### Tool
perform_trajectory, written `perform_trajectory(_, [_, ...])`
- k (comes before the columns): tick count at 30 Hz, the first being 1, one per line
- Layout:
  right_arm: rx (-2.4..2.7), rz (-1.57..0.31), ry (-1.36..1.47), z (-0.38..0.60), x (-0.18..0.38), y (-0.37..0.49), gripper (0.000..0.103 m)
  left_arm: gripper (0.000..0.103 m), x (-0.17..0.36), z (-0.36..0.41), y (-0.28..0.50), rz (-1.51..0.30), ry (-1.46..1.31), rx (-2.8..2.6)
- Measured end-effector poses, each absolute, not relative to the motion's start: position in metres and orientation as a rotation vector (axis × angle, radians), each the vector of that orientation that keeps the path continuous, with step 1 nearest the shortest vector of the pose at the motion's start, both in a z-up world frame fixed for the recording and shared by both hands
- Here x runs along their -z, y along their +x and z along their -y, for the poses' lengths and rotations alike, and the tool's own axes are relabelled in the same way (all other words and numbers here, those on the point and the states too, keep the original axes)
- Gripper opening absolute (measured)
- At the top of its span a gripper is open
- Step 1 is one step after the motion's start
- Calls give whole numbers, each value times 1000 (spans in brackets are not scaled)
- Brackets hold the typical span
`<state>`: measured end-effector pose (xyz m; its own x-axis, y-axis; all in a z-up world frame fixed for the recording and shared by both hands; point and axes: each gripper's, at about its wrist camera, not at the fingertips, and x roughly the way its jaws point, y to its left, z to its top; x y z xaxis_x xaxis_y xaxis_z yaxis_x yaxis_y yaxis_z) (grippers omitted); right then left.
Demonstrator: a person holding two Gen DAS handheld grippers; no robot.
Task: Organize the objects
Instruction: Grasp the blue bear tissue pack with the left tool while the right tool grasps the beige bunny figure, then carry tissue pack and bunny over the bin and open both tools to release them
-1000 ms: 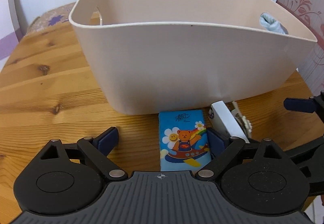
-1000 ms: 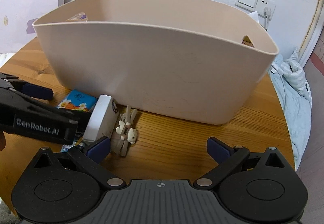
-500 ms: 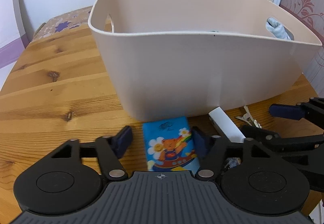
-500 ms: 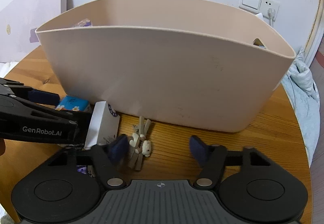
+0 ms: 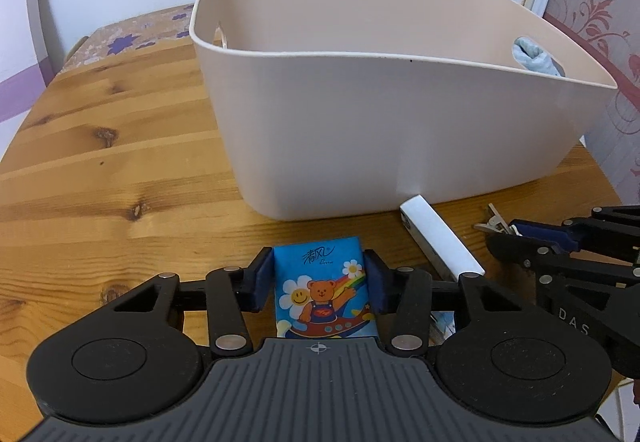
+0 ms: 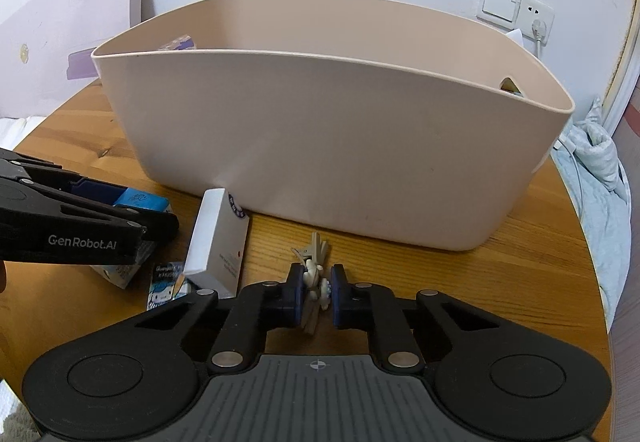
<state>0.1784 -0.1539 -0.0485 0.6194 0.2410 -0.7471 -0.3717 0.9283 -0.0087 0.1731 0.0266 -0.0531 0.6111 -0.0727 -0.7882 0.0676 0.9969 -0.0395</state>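
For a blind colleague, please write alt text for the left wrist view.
The left claw grips a blue cartoon-bear tissue pack on a wooden table. Behind stands a large beige basket; a white box lies to the right.

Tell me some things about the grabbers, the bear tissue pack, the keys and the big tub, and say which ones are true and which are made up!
1. The left gripper has its pads on both sides of the blue tissue pack. True.
2. The right gripper is wide open with nothing between its fingers. False: it is closed on the key bunch with its small white charm.
3. The tissue pack is already inside the beige tub. False: it is in front of the tub, outside it.
4. A white box lies on the wooden table between the tissue pack and the keys. True.
5. The tub is lying on its side. False: it stands upright, opening upward.
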Motion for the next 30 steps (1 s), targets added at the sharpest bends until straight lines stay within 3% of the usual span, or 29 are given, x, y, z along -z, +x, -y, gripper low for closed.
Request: perform_trajectory(30, [-300,-659,-128,186,-9,148,13,48,-6,-25,133,-772,35,109])
